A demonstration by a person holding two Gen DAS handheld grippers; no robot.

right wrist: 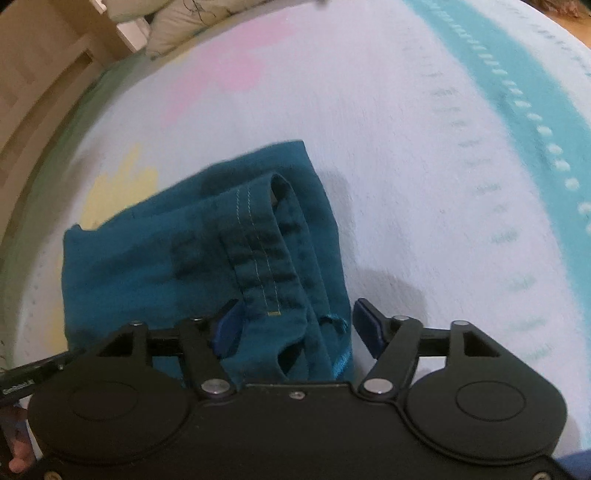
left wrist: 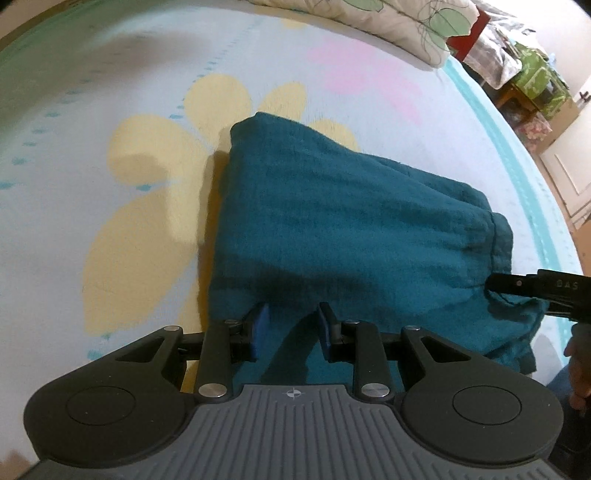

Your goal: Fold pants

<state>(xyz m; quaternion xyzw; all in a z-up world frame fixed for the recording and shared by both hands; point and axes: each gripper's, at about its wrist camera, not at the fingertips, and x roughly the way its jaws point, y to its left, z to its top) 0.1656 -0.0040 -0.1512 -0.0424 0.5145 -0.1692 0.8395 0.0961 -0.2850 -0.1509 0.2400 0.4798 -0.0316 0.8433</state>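
Teal pants (left wrist: 332, 221) folded; right gripper (right wrist: 295, 325) gapes over waistband (right wrist: 266, 258) — left gripper (left wrist: 290, 328) pinches near hem; lay it flat, then release.

One pair of pants (left wrist: 332, 221), one bedspread (left wrist: 110, 110), two pillows (left wrist: 406, 22).

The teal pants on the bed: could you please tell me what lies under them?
The pants lie on a pale bedspread, partly over its yellow flower print. Whatever part of the print continues beneath the cloth is covered and cannot be seen.
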